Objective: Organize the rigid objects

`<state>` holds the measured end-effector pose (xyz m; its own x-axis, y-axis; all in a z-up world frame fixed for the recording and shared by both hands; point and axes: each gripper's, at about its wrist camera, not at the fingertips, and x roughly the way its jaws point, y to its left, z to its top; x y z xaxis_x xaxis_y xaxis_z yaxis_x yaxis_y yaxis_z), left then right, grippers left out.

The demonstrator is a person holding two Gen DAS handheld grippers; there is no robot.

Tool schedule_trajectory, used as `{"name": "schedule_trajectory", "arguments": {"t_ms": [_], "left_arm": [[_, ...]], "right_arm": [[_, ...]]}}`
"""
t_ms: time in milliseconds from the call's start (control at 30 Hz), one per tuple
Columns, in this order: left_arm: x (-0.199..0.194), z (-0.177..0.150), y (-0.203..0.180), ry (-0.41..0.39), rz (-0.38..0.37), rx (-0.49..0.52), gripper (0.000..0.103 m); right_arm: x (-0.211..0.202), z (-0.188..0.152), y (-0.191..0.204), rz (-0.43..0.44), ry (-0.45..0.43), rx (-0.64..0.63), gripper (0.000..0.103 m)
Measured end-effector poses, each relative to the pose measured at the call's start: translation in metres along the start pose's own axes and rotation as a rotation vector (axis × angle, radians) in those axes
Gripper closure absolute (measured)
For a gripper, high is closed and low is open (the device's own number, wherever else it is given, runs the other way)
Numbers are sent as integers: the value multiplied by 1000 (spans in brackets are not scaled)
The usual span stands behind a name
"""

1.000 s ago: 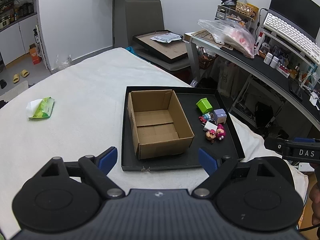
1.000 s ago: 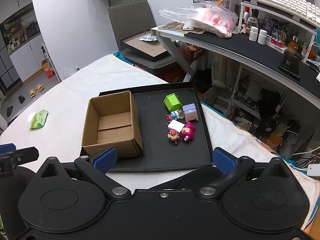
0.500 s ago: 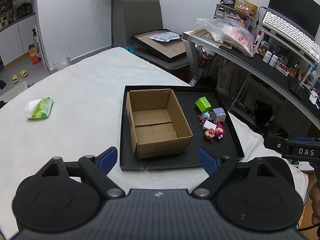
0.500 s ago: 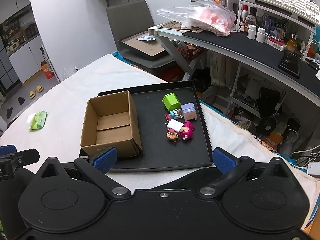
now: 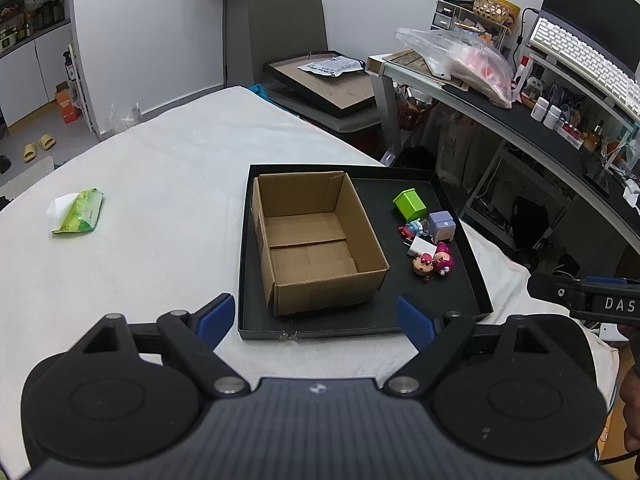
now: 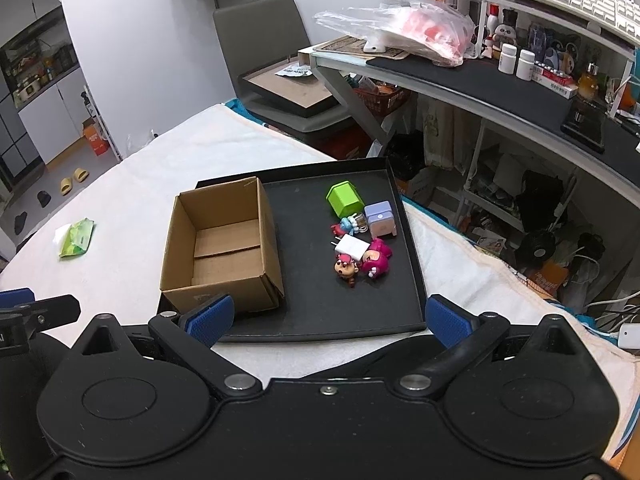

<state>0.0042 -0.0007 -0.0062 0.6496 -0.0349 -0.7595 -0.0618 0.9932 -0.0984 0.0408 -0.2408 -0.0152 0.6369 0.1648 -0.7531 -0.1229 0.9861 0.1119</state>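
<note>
Both tools are hovering above the near edge of the tray, and nothing is gripped yet. The left tool is wide, its blue pads far apart and empty. The right tool is also wide and empty.

The box is sitting in the left half of the tray, open at the top and with nothing inside. The toys are lying in a tight group to the right of the box: a green house, a lilac cube, a small blue figure, a white charger, a brown figure and a pink figure.

I think the main risk is coming from this crowding. The charger is touching both figures, so a tool closing on one piece may push or catch its neighbour. The figures are rounded, glossy plastic and could slip out from flat pads. The box is light cardboard with thin walls; a bump from a tool may shift it on the smooth black tray. The tray itself is resting on a soft white cloth over the worktop, so pressing down hard may tilt it.

The house and the cube have flat faces and look easier to hold.
</note>
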Motion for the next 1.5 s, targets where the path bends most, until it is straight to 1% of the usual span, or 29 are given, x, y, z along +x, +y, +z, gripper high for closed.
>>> {"name": "schedule_trajectory", "arguments": {"t_ms": [67,200,467,700,767,867,967,1067,1200,1333,1433,1500], "left_arm": [[6,1,1,10,1,-6,16],[15,4,3,27,7,-15,16],[36,13,-3,45,21,4,16],[59,19,2,70,35,-32,16],[65,20,2,75,40,-33,16],[73,22,2,78,55,-39,16],[78,26,4,53,82,-51,16],[86,30,7,48,124,-67,16],[101,32,12,68,114,-90,16],[114,32,14,76,137,-95,16],[124,33,14,85,135,-91,17],[132,33,14,94,140,-93,17]], "right_arm": [[2,1,-3,23,9,13,0],[12,3,-1,5,24,-12,0],[35,10,-9,35,47,16,0],[56,20,-23,24,49,53,0],[62,20,-27,34,49,60,0],[71,21,-33,45,55,77,0],[80,22,-38,46,62,91,0],[89,24,-45,53,68,108,0],[100,26,-53,37,63,126,0],[113,27,-62,29,60,152,0],[123,25,-69,23,61,168,0],[131,25,-74,25,73,179,2]]}}
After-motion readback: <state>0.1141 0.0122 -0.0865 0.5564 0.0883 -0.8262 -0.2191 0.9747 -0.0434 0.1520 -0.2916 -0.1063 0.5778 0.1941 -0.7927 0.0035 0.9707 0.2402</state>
